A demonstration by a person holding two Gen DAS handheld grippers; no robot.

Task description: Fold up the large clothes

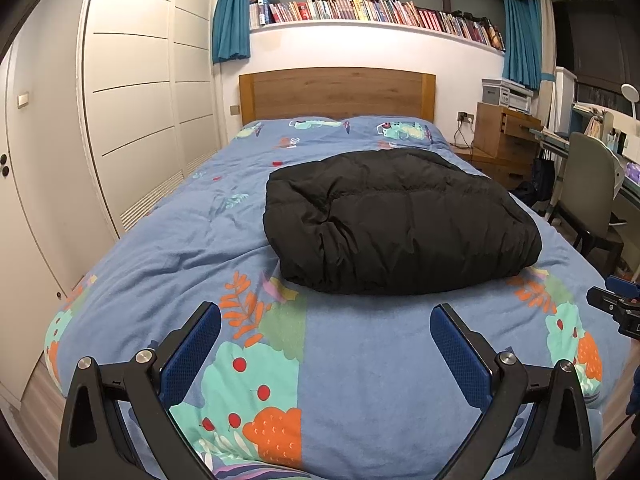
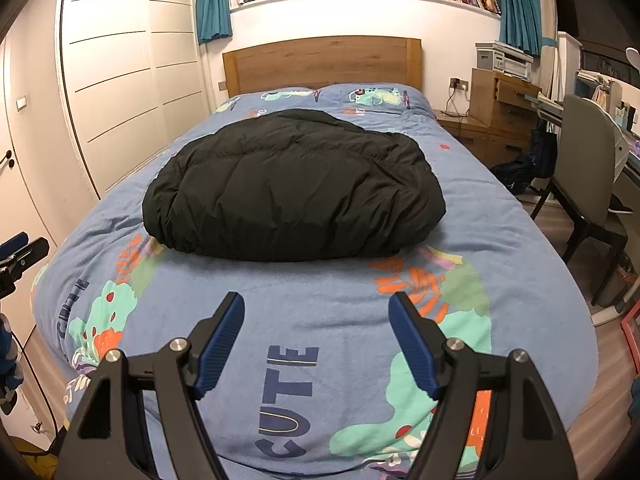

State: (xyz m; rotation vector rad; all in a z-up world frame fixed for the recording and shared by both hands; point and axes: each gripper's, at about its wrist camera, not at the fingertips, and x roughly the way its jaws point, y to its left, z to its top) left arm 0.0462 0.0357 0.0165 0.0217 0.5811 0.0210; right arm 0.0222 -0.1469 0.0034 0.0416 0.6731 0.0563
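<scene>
A black puffy down jacket [image 1: 400,220] lies folded into a thick bundle on the middle of the blue patterned bedspread [image 1: 352,360]; it also shows in the right wrist view [image 2: 296,188]. My left gripper [image 1: 325,318] is open and empty, above the foot of the bed, well short of the jacket. My right gripper [image 2: 316,308] is open and empty, also above the foot of the bed, short of the jacket. The right gripper's tip shows at the left wrist view's right edge [image 1: 616,308]; the left gripper's tip shows at the right wrist view's left edge [image 2: 20,256].
A wooden headboard [image 1: 336,94] stands at the far end under a bookshelf [image 1: 372,12]. White wardrobes [image 1: 132,92] line the left side. A nightstand [image 2: 492,120], a chair [image 2: 584,184] and a desk stand to the right of the bed.
</scene>
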